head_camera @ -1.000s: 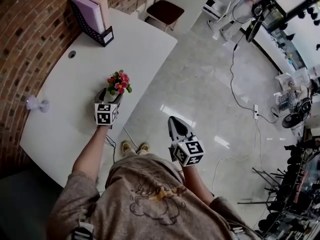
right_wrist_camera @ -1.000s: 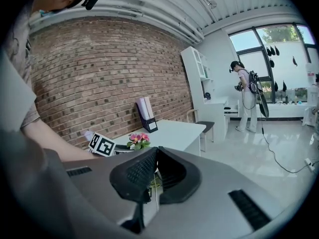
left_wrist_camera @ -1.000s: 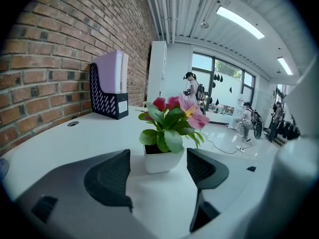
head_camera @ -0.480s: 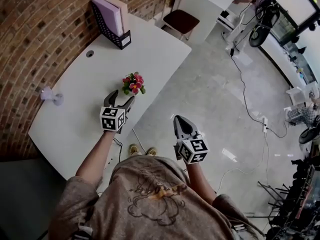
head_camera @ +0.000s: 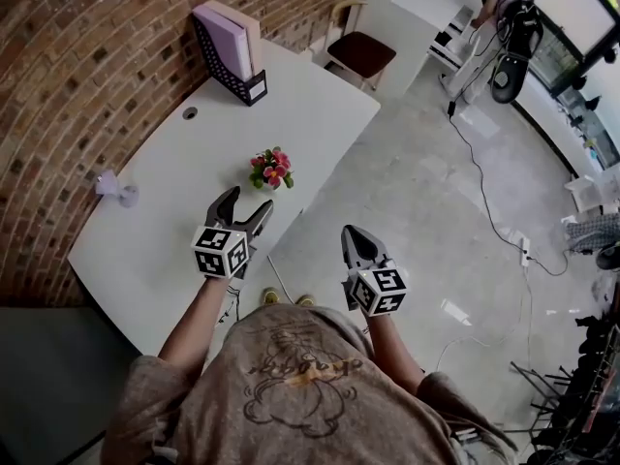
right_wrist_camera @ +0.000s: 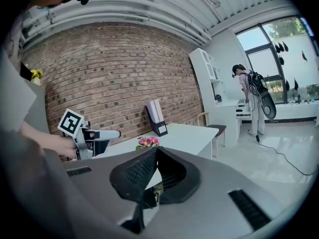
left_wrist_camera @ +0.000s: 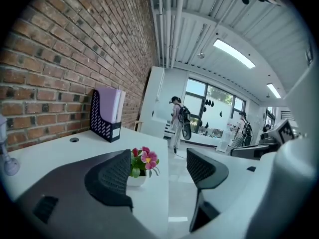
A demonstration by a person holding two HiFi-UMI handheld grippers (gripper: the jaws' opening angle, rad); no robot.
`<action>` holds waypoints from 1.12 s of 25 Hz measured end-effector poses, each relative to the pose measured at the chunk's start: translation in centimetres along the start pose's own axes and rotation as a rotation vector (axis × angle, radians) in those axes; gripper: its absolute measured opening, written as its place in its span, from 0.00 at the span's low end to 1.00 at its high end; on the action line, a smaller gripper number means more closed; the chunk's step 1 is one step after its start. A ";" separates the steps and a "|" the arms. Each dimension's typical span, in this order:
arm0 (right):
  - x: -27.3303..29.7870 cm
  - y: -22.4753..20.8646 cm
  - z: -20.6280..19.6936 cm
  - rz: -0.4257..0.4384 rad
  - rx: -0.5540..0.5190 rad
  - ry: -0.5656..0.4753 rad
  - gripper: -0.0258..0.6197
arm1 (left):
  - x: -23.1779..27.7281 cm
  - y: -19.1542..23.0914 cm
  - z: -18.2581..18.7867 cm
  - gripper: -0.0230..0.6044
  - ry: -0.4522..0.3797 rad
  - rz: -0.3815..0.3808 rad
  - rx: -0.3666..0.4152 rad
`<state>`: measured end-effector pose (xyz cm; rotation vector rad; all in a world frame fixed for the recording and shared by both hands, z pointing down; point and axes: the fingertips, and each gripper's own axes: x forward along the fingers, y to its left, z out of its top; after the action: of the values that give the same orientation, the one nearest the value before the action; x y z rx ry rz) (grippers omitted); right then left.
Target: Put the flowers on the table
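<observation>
A small white pot of pink flowers [head_camera: 271,170] stands on the white table [head_camera: 174,192] near its front edge. In the left gripper view the flowers [left_wrist_camera: 143,159] sit beyond the jaws. My left gripper [head_camera: 242,211] is open with nothing in it, a short way back from the pot. My right gripper [head_camera: 355,242] hangs shut over the floor to the right of the table. The right gripper view shows its jaws closed together, with the flowers [right_wrist_camera: 148,142] and the left gripper [right_wrist_camera: 92,138] behind.
A black file holder with purple folders [head_camera: 231,51] stands at the table's far end by the brick wall. A small clear object [head_camera: 116,188] sits at the table's left. A chair [head_camera: 363,54] stands beyond the table. A person [head_camera: 504,13] stands far off; cables [head_camera: 489,216] cross the floor.
My left gripper has opened, let go of the flower pot and drawn back from it. The pot now stands alone on the table. The right gripper has stayed shut.
</observation>
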<state>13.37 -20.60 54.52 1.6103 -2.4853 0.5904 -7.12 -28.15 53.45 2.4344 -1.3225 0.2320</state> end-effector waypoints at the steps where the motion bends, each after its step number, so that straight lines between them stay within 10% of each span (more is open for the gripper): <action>1: 0.0 0.0 0.0 0.000 -0.002 0.000 0.05 | -0.4 -0.4 0.2 0.60 -0.006 -0.002 0.004; 16: -0.1 0.6 0.9 0.013 -0.030 -0.008 0.05 | -4.5 -2.4 2.4 0.60 -0.087 0.007 0.014; 28: -0.4 0.3 0.7 0.006 -0.032 -0.009 0.05 | -5.6 -1.0 1.9 0.18 -0.127 0.080 0.055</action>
<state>13.37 -20.49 53.67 1.5978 -2.4937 0.5422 -9.39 -24.02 49.73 2.4802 -1.4883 0.1384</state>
